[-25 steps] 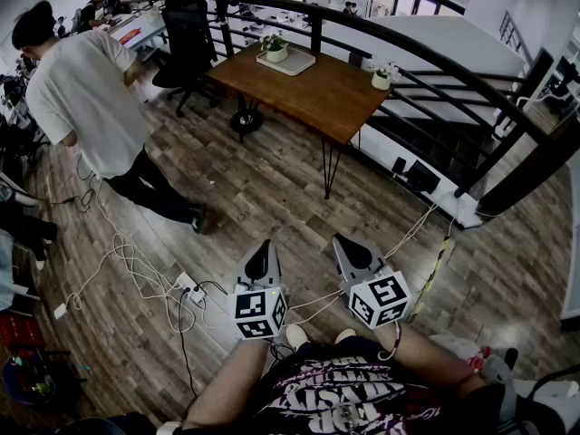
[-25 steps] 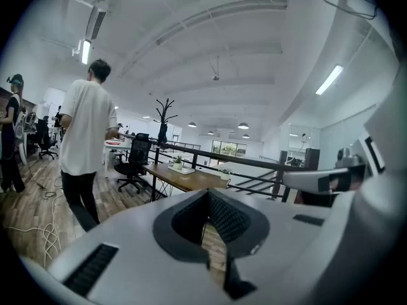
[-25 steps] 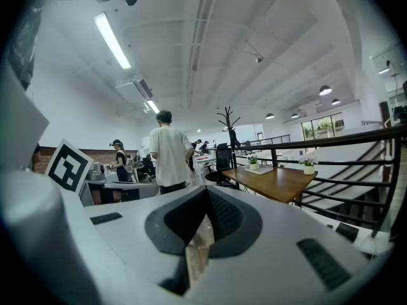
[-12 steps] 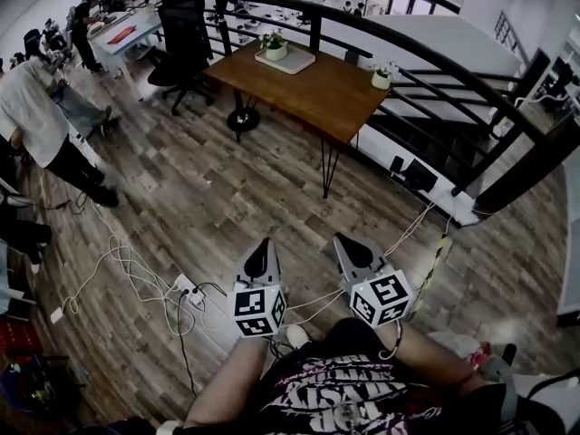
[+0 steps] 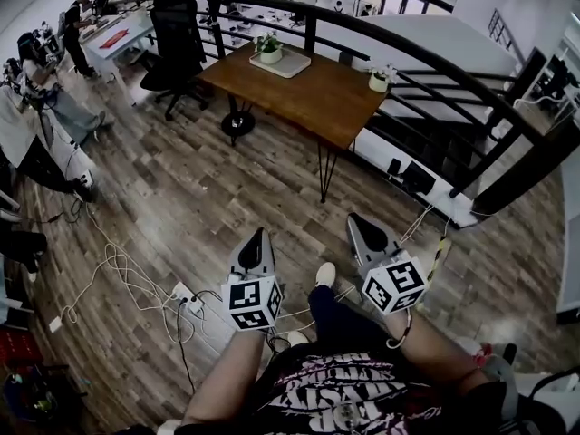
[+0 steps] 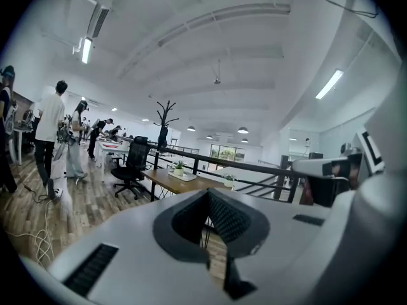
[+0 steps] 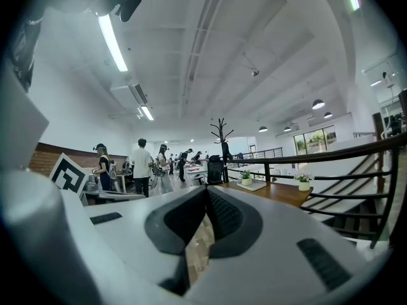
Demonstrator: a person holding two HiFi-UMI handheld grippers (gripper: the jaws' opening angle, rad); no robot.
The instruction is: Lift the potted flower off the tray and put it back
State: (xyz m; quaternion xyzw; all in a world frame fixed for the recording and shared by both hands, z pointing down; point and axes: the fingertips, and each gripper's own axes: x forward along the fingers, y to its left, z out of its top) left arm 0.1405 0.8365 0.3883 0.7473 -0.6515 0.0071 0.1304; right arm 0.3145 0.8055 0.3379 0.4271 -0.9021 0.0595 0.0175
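Note:
The potted flower (image 5: pixel 268 49) stands on a pale tray (image 5: pixel 288 64) at the far end of a wooden table (image 5: pixel 317 98), well ahead of me. A second pot with white flowers (image 5: pixel 380 78) sits at the table's right edge. My left gripper (image 5: pixel 255 240) and right gripper (image 5: pixel 360 222) hang over the wooden floor, far short of the table, both pointing towards it. Each is shut with nothing between its jaws. The left gripper view shows the pot (image 6: pixel 179 168) and tray (image 6: pixel 185 177) small beyond the closed tips (image 6: pixel 208 192). The right gripper view shows them (image 7: pixel 246 178) past its tips (image 7: pixel 206 189).
A black office chair (image 5: pixel 177 34) stands left of the table. A dark curved railing (image 5: pixel 435 62) runs behind it, with stairs at the right. Cables (image 5: pixel 127 275) and a power strip (image 5: pixel 186 295) lie on the floor at my left. People (image 5: pixel 45 116) stand at the far left.
The view has advanced towards the table. A foot has stepped forward between the grippers. The right gripper rose in the view. The person in white moved off to the left.

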